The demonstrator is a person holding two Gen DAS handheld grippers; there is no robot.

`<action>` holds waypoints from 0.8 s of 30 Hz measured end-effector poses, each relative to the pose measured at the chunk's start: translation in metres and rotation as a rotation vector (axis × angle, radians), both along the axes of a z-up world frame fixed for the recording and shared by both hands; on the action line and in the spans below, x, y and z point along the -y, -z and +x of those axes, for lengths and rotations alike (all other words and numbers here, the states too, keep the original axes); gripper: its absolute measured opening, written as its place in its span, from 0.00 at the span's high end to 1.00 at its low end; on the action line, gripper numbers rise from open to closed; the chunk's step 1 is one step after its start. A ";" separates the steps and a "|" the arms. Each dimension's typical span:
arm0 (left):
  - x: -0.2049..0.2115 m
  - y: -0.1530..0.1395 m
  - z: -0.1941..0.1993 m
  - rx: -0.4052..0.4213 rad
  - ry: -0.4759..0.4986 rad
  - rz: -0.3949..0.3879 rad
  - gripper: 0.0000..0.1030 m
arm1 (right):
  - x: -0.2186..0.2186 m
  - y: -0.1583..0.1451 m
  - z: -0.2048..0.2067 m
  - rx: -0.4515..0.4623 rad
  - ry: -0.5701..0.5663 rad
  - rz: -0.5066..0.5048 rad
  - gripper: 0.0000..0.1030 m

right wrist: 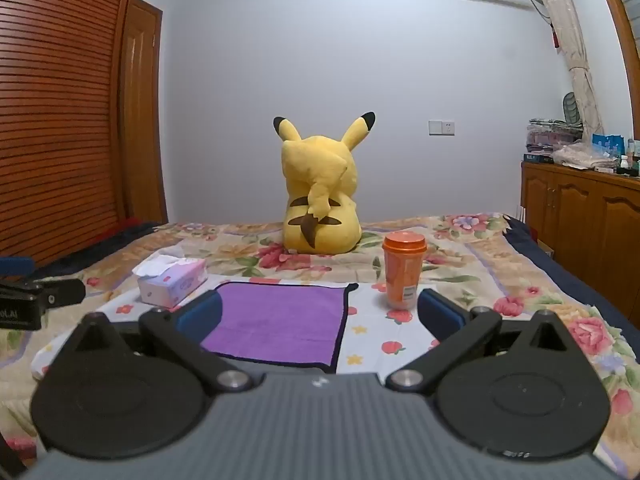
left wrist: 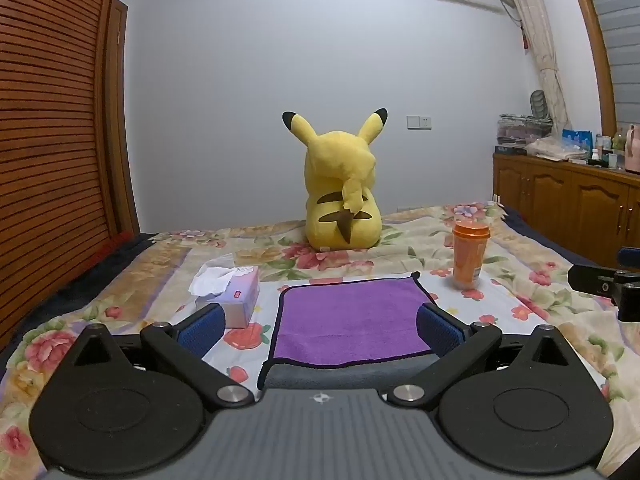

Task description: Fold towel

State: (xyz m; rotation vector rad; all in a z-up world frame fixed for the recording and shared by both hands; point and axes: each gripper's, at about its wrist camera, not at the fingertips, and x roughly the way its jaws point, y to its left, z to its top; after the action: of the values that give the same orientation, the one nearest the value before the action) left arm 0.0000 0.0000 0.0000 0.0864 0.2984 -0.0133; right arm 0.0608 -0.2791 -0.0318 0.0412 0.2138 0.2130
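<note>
A purple towel (left wrist: 350,322) with a dark edge lies flat on the floral bedspread; a grey layer shows under its near edge. It also shows in the right wrist view (right wrist: 280,320). My left gripper (left wrist: 320,326) is open and empty, hovering just in front of the towel's near edge, its blue pads (left wrist: 202,328) spread either side. My right gripper (right wrist: 320,314) is open and empty, near the towel's near right corner. Each gripper shows at the edge of the other's view: the right one (left wrist: 608,286), the left one (right wrist: 36,300).
A tissue box (left wrist: 230,296) sits left of the towel, an orange cup (left wrist: 470,254) right of it. A yellow plush toy (left wrist: 342,196) sits behind. A wooden cabinet (left wrist: 568,200) stands right of the bed, a slatted wardrobe (left wrist: 52,120) left.
</note>
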 end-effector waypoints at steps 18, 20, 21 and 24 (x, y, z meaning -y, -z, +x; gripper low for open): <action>0.000 0.000 0.000 0.006 0.001 0.001 0.00 | 0.000 0.000 0.000 0.005 -0.001 -0.002 0.00; 0.000 0.000 0.000 0.006 0.000 0.001 0.00 | -0.001 0.000 0.000 0.006 0.000 -0.005 0.00; 0.000 0.000 0.000 0.006 0.000 0.001 0.00 | -0.001 0.000 0.000 0.007 0.000 -0.005 0.00; 0.000 0.000 0.000 0.006 0.000 0.002 0.00 | -0.001 -0.001 0.000 0.007 0.000 -0.004 0.00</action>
State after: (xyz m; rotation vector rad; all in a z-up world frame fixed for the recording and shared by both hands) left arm 0.0002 0.0004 0.0000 0.0881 0.2920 -0.0124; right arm 0.0606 -0.2782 -0.0310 0.0361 0.2076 0.2129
